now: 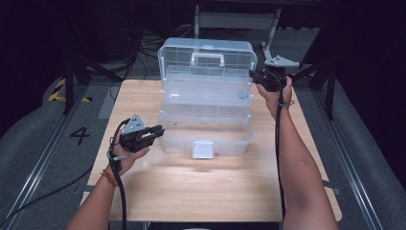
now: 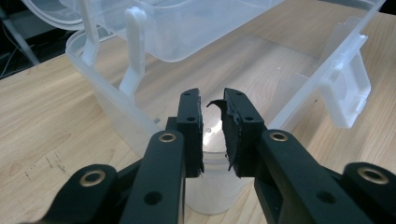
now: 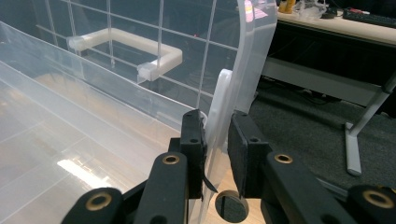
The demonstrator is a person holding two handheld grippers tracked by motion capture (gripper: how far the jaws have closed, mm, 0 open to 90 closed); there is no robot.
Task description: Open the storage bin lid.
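A clear plastic toolbox [image 1: 168, 142] stands open on the wooden table, its lid [image 1: 172, 52] tipped back and an inner tray [image 1: 206, 88] lifted above the base. My left gripper [image 1: 160, 130] is at the box's front left corner. In the left gripper view, my left gripper [image 2: 212, 100] has its jaws straddling the corner wall [image 2: 116, 109] and closed on it. My right gripper [image 1: 252, 73] is at the lid's right edge. In the right gripper view, my right gripper [image 3: 217, 116] is shut on the white hinge arm [image 3: 219, 100] beside the lid's side wall.
The lid carries a white handle [image 1: 207, 59] and the base a front latch [image 1: 202, 149]. The wooden tabletop [image 1: 191, 191] stretches toward the person. Floor rails, cables and a white table frame [image 1: 234, 19] lie beyond the table.
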